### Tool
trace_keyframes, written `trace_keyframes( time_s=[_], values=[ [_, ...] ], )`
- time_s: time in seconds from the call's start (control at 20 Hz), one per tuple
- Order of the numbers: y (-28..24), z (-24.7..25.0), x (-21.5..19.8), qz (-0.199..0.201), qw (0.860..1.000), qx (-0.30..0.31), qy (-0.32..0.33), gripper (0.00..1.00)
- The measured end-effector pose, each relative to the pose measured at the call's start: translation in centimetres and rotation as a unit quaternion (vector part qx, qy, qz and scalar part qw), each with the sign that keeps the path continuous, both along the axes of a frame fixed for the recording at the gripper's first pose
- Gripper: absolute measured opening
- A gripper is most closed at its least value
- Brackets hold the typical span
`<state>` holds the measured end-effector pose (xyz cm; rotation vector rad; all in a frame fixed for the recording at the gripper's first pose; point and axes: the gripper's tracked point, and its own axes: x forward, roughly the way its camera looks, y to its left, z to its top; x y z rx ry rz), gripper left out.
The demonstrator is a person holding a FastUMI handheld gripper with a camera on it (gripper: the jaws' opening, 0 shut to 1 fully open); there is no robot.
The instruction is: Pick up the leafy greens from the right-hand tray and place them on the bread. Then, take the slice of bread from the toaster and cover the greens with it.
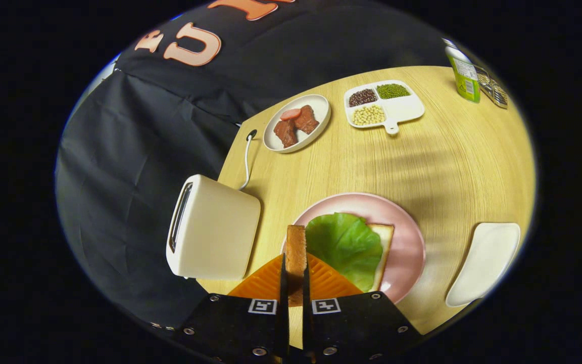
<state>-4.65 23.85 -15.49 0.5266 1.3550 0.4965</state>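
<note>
Gripper (295,275) clamps bread slice (296,253) edge-on; slice's lower end hidden betw. fingers. Greens (344,245) cover most of plated bread (385,242).

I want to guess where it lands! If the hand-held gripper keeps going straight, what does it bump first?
Probably the pink plate, near the lettuce. The hand-held gripper is shut on the bread slice, and depth is hard to judge.

We see the toasted bread slice (296,253) held edge-on, upright between our gripper's (295,288) fingers. Just beyond it, the green leafy greens (344,245) lie flat on the pale bread (384,242), on the pink plate (407,227), beside the cream toaster (212,227).
</note>
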Motion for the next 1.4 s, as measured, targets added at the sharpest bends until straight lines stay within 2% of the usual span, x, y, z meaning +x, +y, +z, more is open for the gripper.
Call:
trace_keyframes(
  time_s=[0.45, 0.8, 1.0, 1.4],
  values=[
    [-2.2, -2.1, 0.3, 0.004, 1.0, -0.023, -0.007, 0.13],
    [-5.1, -3.8, 2.1, -0.014, 0.995, -0.081, -0.048, 0.39],
    [-5.5, -2.9, 2.6, -0.021, 0.995, -0.074, -0.067, 0.5],
    [-7.9, 0.3, 4.3, -0.03, 0.979, -0.106, -0.17, 0.73]
  ],
)
